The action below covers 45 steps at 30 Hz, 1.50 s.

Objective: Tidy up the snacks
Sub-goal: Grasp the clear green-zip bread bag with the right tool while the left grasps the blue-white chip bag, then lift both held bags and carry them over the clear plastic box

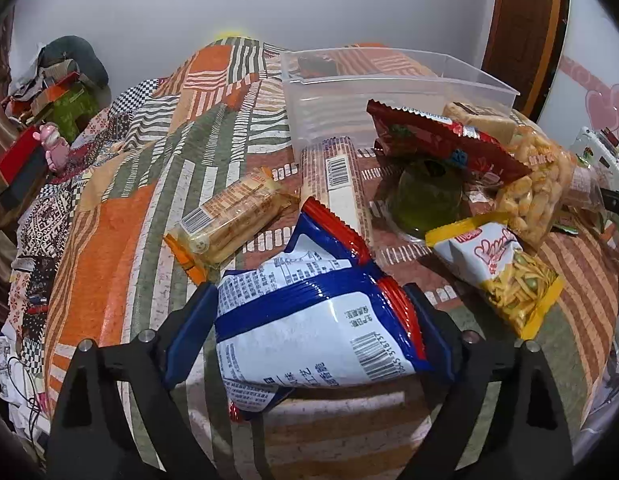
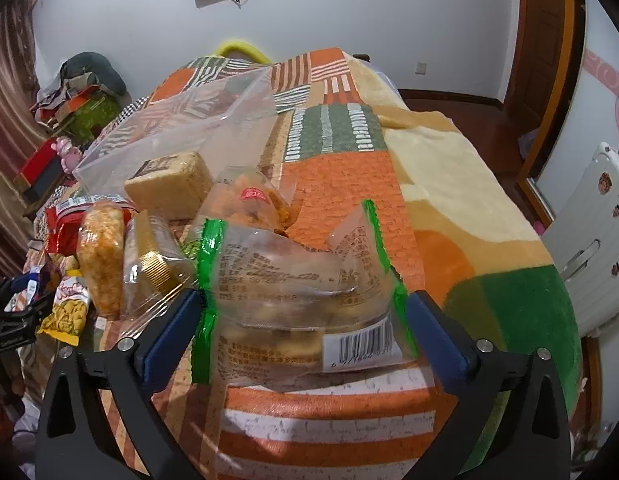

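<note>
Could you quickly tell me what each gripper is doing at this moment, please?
Left gripper: fingers closed on the blue-and-white snack bag.
Right gripper: fingers closed on the clear green-edged snack packet.

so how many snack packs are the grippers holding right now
2: the blue and white bag sits between the left gripper pads, the green-edged clear pack between the right gripper pads.

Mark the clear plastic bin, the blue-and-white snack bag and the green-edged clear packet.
clear plastic bin (image 1: 389,80), left wrist view, on its front rim.
blue-and-white snack bag (image 1: 309,312), left wrist view, on its white middle.
green-edged clear packet (image 2: 293,280), right wrist view, on its printed clear face.
</note>
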Each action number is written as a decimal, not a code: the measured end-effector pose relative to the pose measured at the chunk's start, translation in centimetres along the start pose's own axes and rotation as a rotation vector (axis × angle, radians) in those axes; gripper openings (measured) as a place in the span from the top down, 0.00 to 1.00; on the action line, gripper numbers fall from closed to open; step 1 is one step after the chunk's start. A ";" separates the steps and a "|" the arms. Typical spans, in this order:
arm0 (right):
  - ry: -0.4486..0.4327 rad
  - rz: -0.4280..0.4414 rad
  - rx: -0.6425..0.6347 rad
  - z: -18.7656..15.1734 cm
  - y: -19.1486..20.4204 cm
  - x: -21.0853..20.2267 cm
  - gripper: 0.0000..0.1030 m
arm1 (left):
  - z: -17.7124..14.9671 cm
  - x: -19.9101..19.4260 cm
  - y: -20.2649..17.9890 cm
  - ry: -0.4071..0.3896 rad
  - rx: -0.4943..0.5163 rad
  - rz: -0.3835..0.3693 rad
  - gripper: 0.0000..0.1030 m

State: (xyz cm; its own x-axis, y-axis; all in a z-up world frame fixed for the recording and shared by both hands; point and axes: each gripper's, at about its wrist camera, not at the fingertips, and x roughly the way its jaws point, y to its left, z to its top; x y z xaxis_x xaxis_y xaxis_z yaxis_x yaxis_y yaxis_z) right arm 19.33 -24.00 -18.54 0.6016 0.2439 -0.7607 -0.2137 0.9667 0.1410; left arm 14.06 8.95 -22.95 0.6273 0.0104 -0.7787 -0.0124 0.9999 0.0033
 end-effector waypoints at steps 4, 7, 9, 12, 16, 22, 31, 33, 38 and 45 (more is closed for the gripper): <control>-0.005 0.005 -0.002 0.0 -0.1 0.0 0.03 | -0.3 -0.5 0.1 0.000 -0.010 0.005 0.19; -0.004 0.007 -0.010 0.0 -0.1 -0.2 0.07 | -0.4 -1.2 0.3 -0.001 -0.027 -0.002 0.24; -0.002 0.012 -0.012 -0.1 -0.1 -0.3 0.13 | -0.3 -1.7 0.5 -0.006 -0.038 -0.005 0.28; 0.000 0.022 -0.008 -0.3 -0.1 -0.6 0.20 | -0.3 -2.6 0.8 -0.019 -0.057 -0.008 0.34; -0.007 0.046 0.028 -0.5 -0.7 -1.0 0.26 | -0.2 -4.1 1.4 -0.045 -0.086 -0.010 0.54; -0.053 0.062 0.023 -0.2 -0.3 -2.6 0.28 | 0.4 -6.1 2.0 -0.073 -0.083 0.009 0.74; -0.146 0.100 -0.001 1.0 0.8 -5.1 0.28 | 1.0 -8.3 3.1 -0.108 -0.120 -0.016 0.93; -0.158 0.111 -0.003 1.1 1.0 -5.3 0.28 | 1.2 -8.7 3.0 -0.114 -0.115 -0.029 0.97; -0.175 0.132 -0.006 1.1 1.4 -5.5 0.28 | 1.4 -8.0 3.5 -0.080 -0.140 0.006 0.86; -0.172 0.146 -0.003 0.9 1.6 -5.2 0.28 | 0.2 -4.6 3.8 0.014 -0.125 0.011 0.40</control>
State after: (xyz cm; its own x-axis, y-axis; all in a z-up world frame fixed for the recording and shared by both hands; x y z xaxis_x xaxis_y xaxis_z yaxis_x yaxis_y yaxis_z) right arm 16.54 -23.67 -13.82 0.6861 0.3914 -0.6132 -0.3107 0.9198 0.2395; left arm 11.32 12.67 -19.20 0.6159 0.0199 -0.7876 -0.1162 0.9910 -0.0658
